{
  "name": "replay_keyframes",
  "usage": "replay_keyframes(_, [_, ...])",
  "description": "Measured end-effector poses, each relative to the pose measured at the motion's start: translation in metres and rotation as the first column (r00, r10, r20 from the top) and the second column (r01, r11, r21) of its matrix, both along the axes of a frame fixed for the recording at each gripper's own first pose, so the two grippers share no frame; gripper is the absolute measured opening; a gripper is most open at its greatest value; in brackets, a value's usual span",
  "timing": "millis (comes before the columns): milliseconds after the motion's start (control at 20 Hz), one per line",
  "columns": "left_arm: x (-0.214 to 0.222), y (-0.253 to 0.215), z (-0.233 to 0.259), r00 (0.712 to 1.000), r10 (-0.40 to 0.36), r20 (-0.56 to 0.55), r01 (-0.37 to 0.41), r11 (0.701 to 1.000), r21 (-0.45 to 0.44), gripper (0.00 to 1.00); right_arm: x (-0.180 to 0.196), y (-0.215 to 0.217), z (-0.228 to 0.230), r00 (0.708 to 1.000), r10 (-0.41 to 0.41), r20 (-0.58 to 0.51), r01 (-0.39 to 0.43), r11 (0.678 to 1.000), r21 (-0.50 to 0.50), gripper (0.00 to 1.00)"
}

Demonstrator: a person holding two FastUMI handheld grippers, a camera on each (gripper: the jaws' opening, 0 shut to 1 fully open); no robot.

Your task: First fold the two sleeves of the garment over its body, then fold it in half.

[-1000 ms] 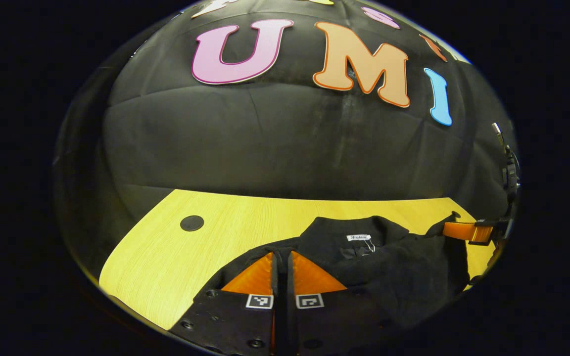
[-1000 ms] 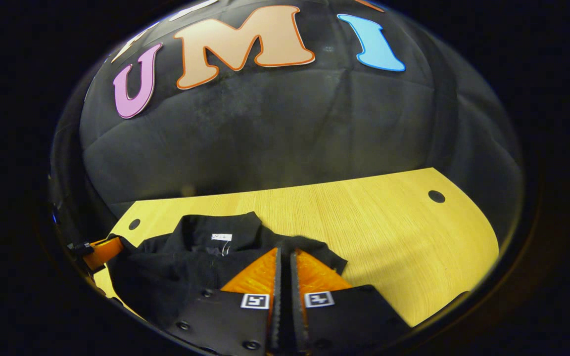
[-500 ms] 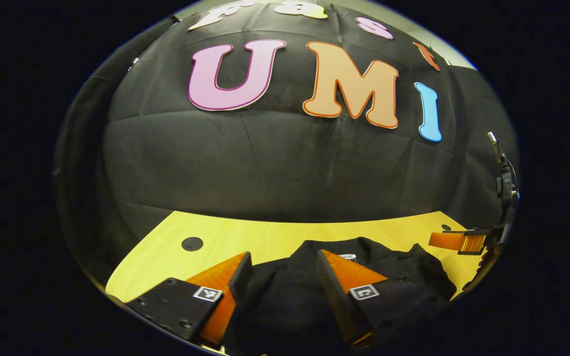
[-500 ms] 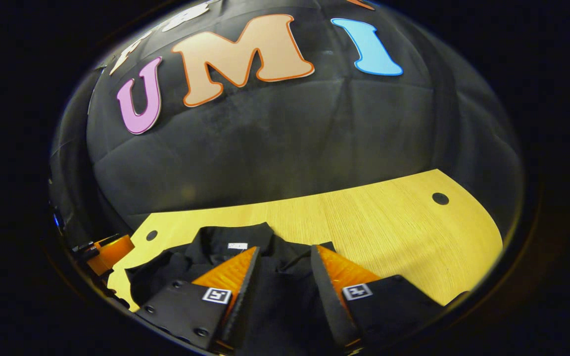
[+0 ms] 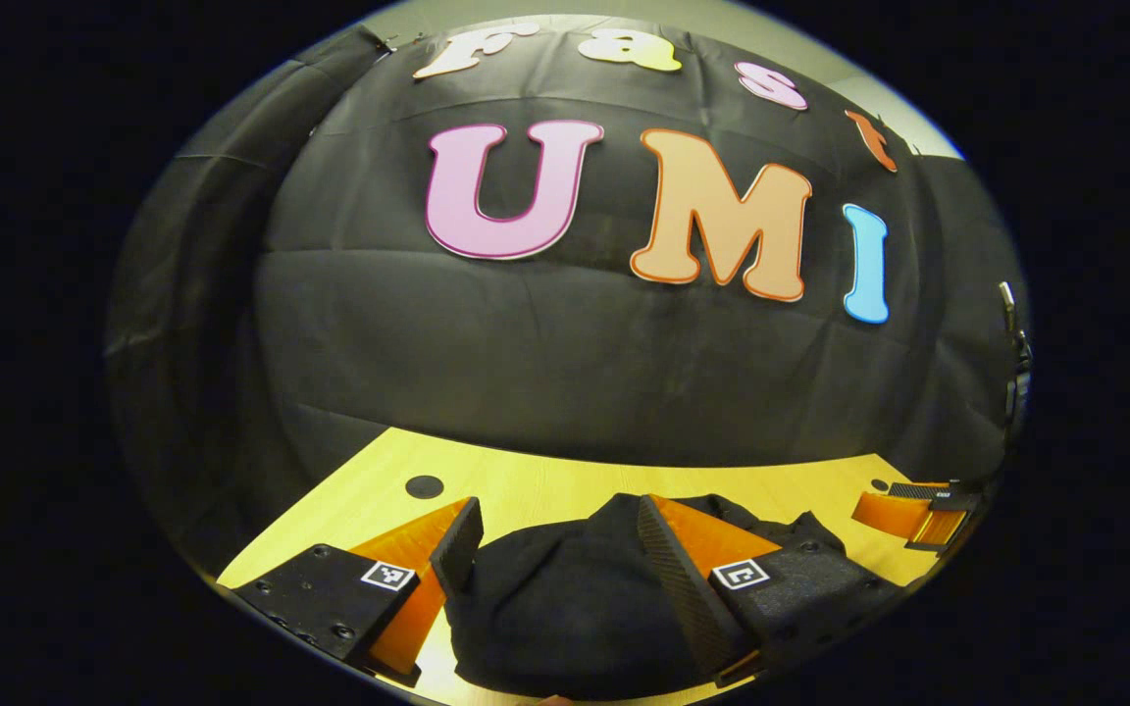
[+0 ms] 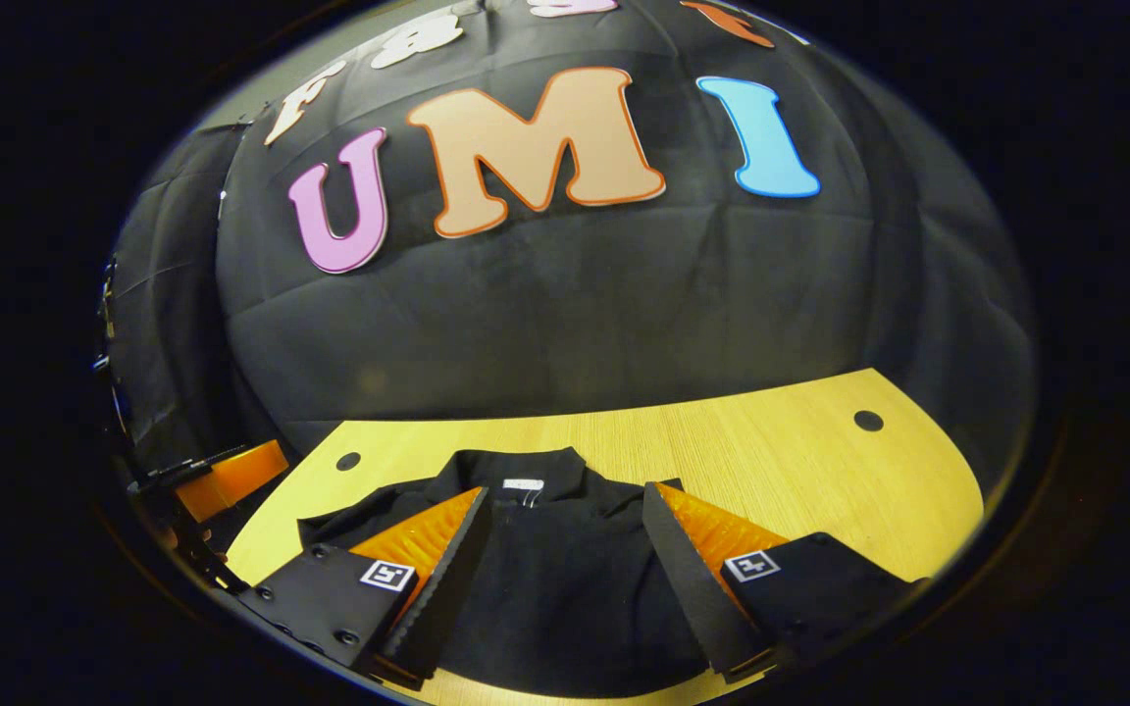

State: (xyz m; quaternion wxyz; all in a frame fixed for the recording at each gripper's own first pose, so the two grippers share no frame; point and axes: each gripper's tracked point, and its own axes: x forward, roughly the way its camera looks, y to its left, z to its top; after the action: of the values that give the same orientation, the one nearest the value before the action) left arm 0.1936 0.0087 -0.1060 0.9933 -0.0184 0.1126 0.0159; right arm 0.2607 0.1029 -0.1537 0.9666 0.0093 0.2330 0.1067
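Observation:
The black garment (image 6: 545, 588) lies folded on the wooden table (image 6: 771, 461), its collar and white neck label (image 6: 523, 483) toward the booth wall. My right gripper (image 6: 565, 500) hangs open just above it, one finger on each side of the body cloth and nothing held. In the left gripper view the garment (image 5: 565, 608) shows as a rounded black bundle. My left gripper (image 5: 555, 515) is open over its near part, holding nothing. Each view catches the other gripper at its edge: the right gripper (image 5: 908, 510) and the left gripper (image 6: 231, 476).
Bare wood runs to the right of the garment in the right gripper view. Round dark holes sit in the tabletop at the back left (image 6: 348, 460), back right (image 6: 867, 421) and, in the left gripper view, a hole (image 5: 424, 485). The black cloth wall rises right behind the table.
Both grippers were shut on the garment's cloth one second ago. They have opened, let it drop onto the table, and tilted up and back a little.

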Motion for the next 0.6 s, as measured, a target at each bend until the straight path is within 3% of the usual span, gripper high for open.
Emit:
replay_keyframes(300, [-0.052,0.006,0.057,0.994,0.047,0.098,-0.047,0.999,0.003,0.93,-0.08,-0.002,0.066,0.991,0.017,0.136,-0.025,0.998,0.059,0.98])
replay_keyframes(450, [-0.084,0.009,0.073,0.991,0.059,0.124,-0.061,0.998,0.014,0.92,-0.124,-0.005,0.083,0.98,0.023,0.199,-0.039,0.996,0.077,0.98])
replay_keyframes(600, [-0.117,0.004,0.076,0.992,0.063,0.111,-0.062,0.998,-0.011,0.93,-0.168,-0.009,0.08,0.98,0.034,0.197,-0.05,0.996,0.079,0.94])
